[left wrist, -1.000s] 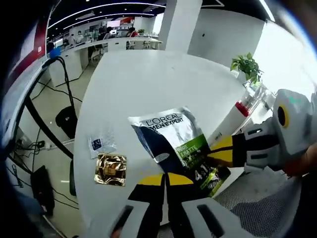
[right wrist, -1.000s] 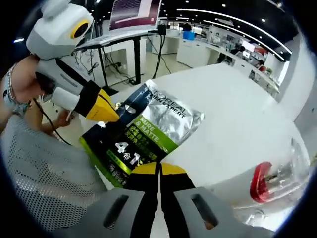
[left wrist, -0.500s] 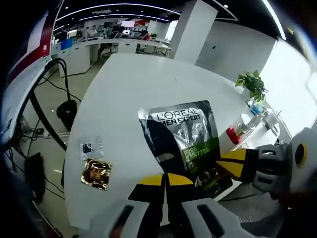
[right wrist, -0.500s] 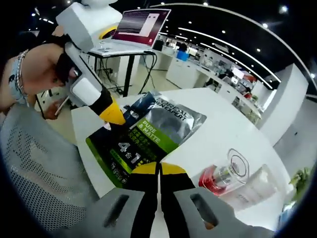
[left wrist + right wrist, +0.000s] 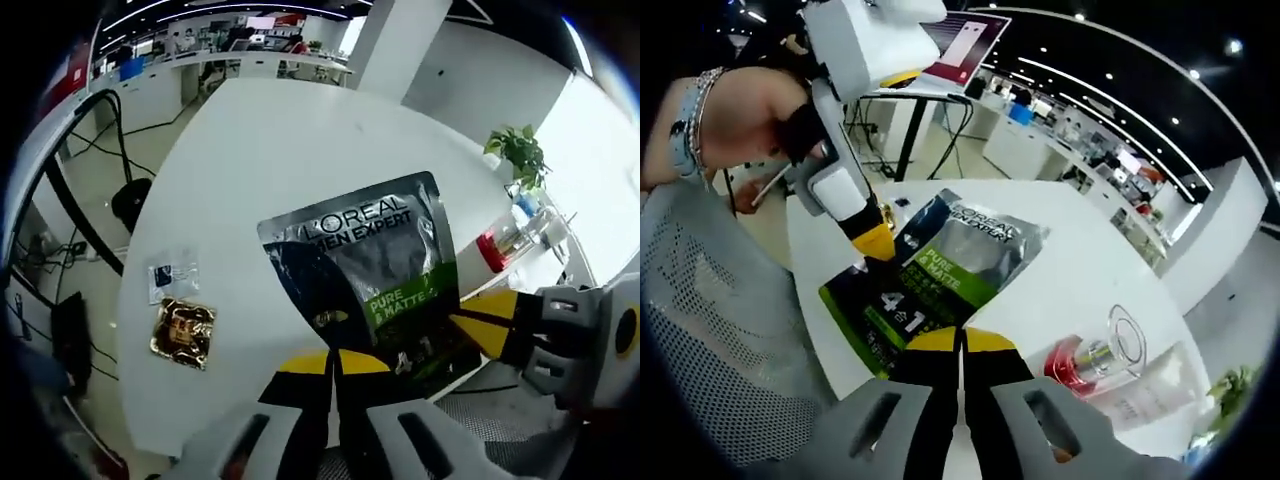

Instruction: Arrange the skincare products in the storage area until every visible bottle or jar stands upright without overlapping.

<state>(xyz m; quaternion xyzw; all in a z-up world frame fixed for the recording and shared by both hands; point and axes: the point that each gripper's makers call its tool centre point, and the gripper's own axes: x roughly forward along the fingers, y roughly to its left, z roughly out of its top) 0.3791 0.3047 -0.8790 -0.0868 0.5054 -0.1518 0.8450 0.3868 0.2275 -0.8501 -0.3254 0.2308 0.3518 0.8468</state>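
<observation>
Pouch tilted further, both jaws pinching its near edge, white table bare beyond

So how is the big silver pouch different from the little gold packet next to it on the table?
The silver pouch is far larger than the gold packet, and carries printed lettering and a green band, while the gold packet looks plain and shiny. The pouch is pinched by both the left gripper and right gripper; the gold packet lies untouched. Both are flat sachets over the white table.

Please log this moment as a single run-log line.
left gripper: shut on pouch | right gripper: shut on pouch | pouch: held above table
</observation>
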